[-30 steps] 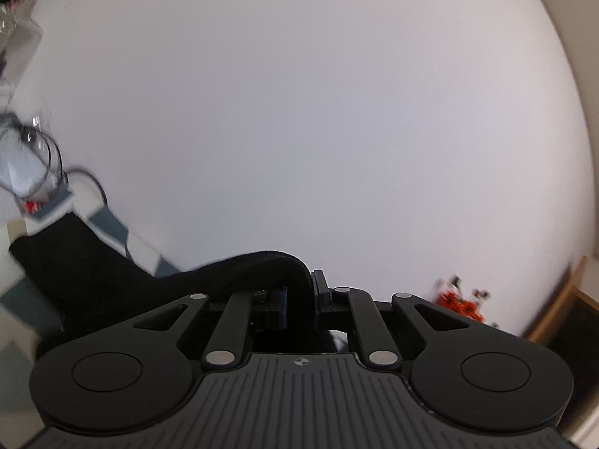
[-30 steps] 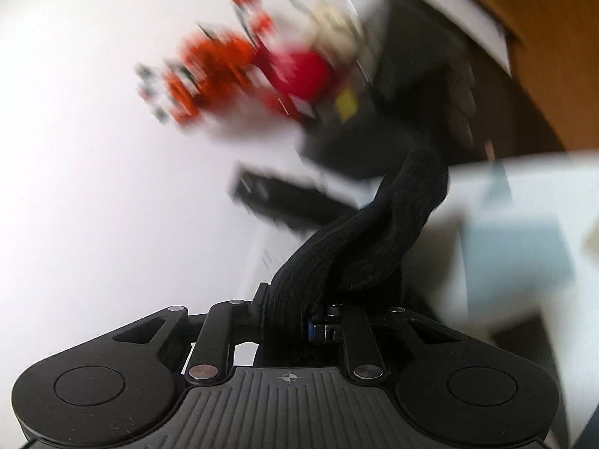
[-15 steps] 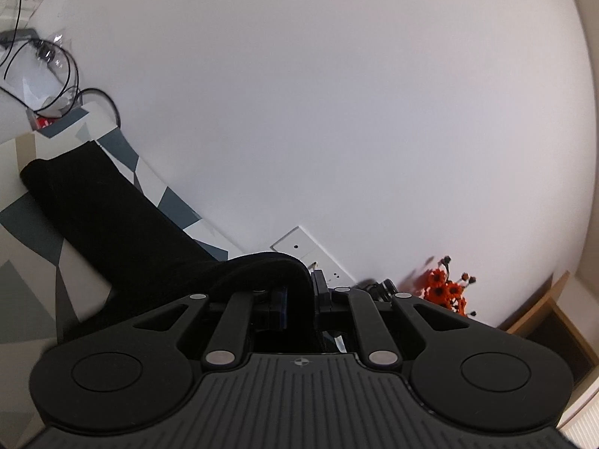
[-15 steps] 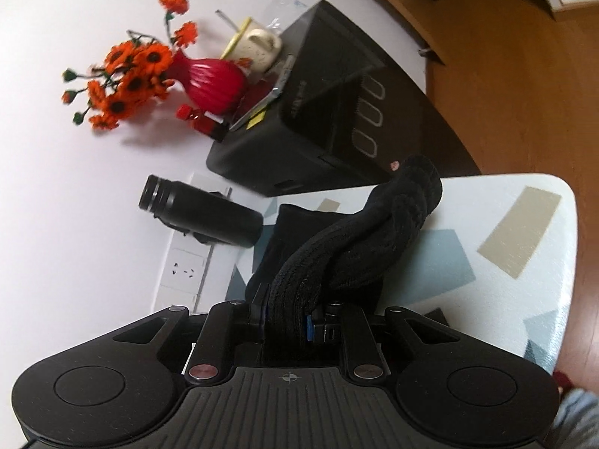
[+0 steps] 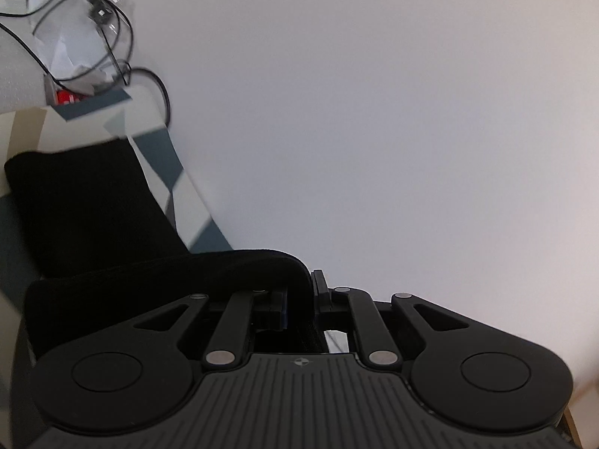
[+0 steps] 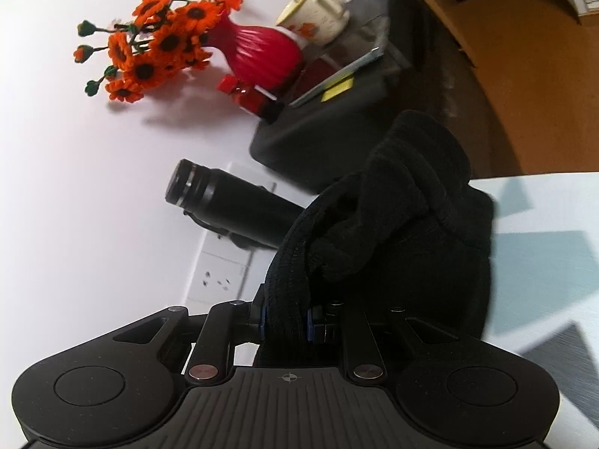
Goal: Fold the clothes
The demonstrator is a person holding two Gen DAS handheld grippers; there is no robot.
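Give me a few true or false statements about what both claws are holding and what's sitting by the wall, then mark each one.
1. The left claw is shut on the black garment. True.
2. The right claw is open and empty. False: it pinches bunched black knit fabric.
3. The orange flowers stand in a red vase. True.
4. The black flask is white. False: it is black.
5. The mug sits beside the vase. True.

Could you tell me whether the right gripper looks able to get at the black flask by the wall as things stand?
Probably not: the right gripper is shut on the black garment, which bunches up in front of the flask.
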